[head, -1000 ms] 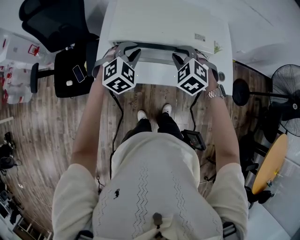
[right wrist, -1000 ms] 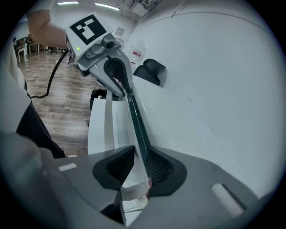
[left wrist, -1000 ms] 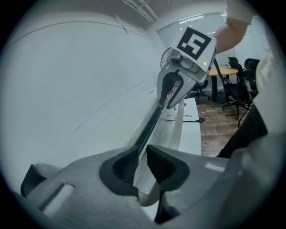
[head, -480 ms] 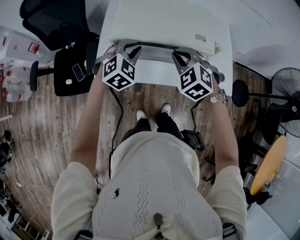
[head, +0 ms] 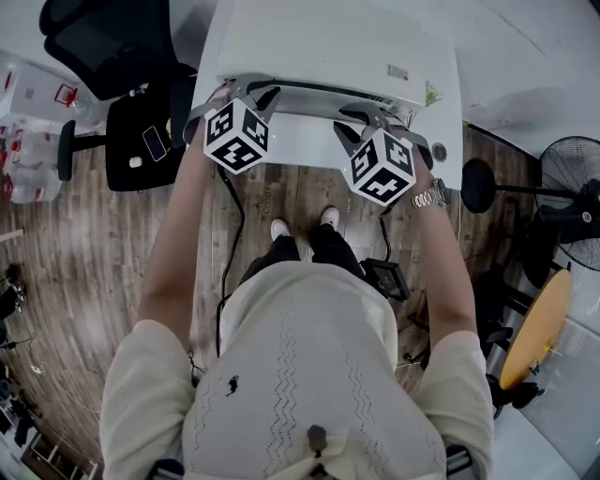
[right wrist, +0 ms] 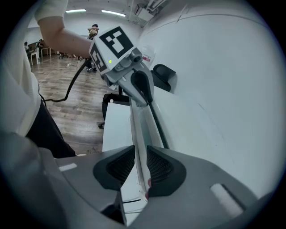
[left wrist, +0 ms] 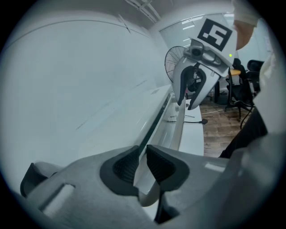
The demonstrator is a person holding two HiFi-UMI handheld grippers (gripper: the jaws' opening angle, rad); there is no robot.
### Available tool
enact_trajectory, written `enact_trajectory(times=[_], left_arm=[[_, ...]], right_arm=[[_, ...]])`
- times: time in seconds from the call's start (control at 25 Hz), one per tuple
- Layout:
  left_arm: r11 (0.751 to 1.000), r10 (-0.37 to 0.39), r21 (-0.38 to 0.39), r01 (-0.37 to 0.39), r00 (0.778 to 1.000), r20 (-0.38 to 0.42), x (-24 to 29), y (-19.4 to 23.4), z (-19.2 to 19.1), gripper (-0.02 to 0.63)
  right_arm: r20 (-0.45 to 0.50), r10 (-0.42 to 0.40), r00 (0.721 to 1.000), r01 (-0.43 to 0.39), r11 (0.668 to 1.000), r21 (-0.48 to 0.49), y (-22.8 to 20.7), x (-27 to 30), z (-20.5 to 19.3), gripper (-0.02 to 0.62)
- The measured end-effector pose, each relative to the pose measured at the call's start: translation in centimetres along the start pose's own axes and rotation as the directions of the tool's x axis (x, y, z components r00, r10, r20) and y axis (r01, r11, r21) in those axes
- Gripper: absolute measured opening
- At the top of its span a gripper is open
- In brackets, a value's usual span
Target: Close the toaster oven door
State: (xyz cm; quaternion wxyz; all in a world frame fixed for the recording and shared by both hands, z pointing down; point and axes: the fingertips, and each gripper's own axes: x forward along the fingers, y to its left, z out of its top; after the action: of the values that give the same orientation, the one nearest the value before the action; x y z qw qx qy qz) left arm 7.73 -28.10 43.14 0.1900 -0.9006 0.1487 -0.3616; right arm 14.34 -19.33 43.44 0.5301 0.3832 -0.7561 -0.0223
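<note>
Where ribbed black pads (left wrist: 125, 167) meet the smooth white handle (left wrist: 178, 127), it is clamped by left gripper (left wrist: 143, 156) and right gripper (right wrist: 140, 157).

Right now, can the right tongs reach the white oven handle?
Yes, it looks that way. The handle already runs right between the right tongs, whose pads seem to press against it. Nothing sits in the way.

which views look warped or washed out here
Left gripper view: fisheye bend, dark rounded corners, the white oven a flat pale wash. Right gripper view: same bend, door handle crisp, ceiling lights bright streaks. Head view: even light, sharp, mild bowing at edges.
</note>
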Motion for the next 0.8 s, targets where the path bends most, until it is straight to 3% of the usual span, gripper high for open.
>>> enact_trajectory(times=[0.12, 0.36, 0.52, 0.64, 0.8], left_arm=[[1.0, 0.003, -0.002, -0.003, 1.0, 0.007, 0.0, 0.0, 0.0, 0.059], [1.0, -0.007, 0.001, 0.007, 1.0, 0.011, -0.4, 0.1, 0.3, 0.067], [0.999, -0.036, -0.023, 0.037, 0.999, 0.04, -1.8, 0.2, 1.3, 0.067], [0.999, -0.042, -0.013, 0.042, 0.998, 0.037, -2.1, -0.2, 1.1, 0.066], [0.998, -0.025, -0.052, 0.029, 0.998, 0.062, -2.5, -1.3, 0.8, 0.004]], right_arm=[[-0.015, -0.02, 1.0, 0.02, 1.0, -0.014, 0.1, 0.5, -0.4, 0.061], [0.002, -0.041, 0.999, 0.041, 0.999, 0.018, -0.7, 0.6, -0.3, 0.044], [-0.067, 0.057, 0.996, -0.057, 0.998, 0.006, 1.2, 1.7, -1.6, 0.011], [-0.074, 0.052, 0.996, -0.053, 0.998, -0.017, 2.9, 2.6, -2.6, 0.011], [0.01, 0.058, 0.998, -0.059, 0.989, 0.134, 3.4, 2.5, -2.4, 0.011]])
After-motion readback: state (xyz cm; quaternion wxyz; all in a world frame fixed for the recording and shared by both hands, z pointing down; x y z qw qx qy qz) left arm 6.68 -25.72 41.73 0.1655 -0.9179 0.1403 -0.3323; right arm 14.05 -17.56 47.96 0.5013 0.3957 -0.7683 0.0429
